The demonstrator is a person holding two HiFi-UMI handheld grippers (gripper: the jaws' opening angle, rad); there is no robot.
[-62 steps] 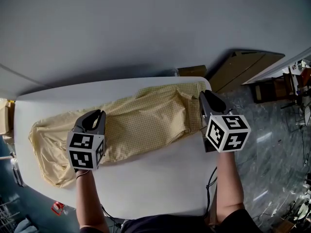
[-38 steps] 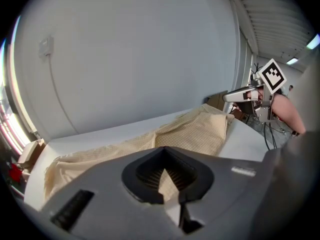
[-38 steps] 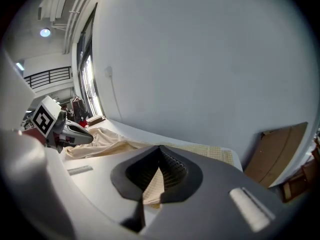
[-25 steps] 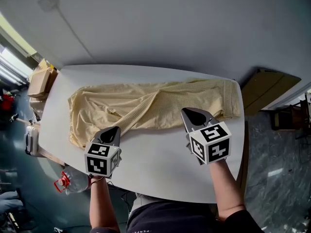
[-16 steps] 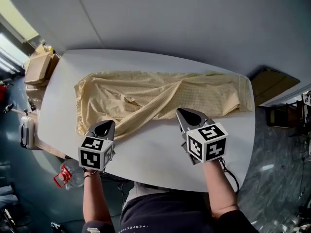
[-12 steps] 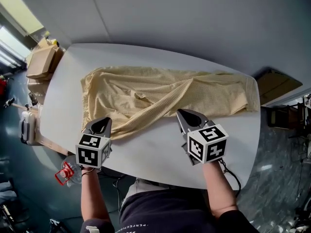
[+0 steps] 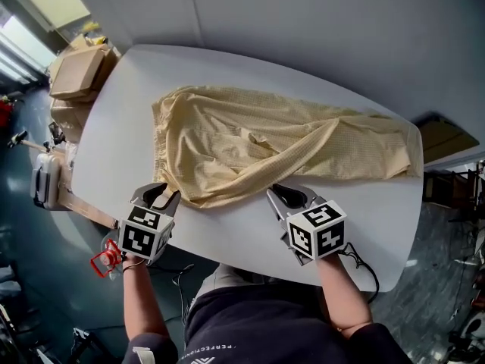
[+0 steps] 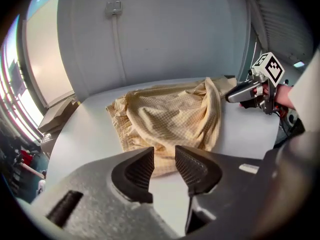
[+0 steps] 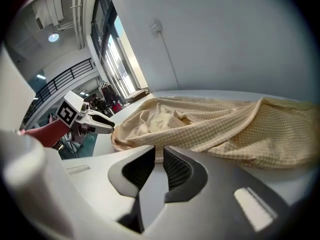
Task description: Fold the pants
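The yellow checked pants point(image 7: 280, 146) lie lengthwise on the white table point(image 7: 227, 237), waistband at the left and leg ends at the right, with a fold ridge across the middle. My left gripper point(image 7: 161, 196) sits just short of the cloth's near left corner. My right gripper point(image 7: 279, 194) sits at the near edge of the fold. Both have just been opening and nothing is between their jaws. In the left gripper view the pants point(image 8: 170, 116) lie beyond the left gripper point(image 8: 164, 163). In the right gripper view the pants point(image 9: 215, 124) lie beyond the right gripper point(image 9: 159, 160), which shows only a narrow gap.
Cardboard boxes point(image 7: 79, 70) stand off the table's far left end. A red object point(image 7: 104, 262) lies on the floor below the left gripper. A brown board point(image 7: 447, 139) leans beyond the right end. The near table edge runs close behind both grippers.
Both grippers came toward the near table edge with the cloth's near edge at their tips. Their jaws have parted, and that edge now lies free on the table.
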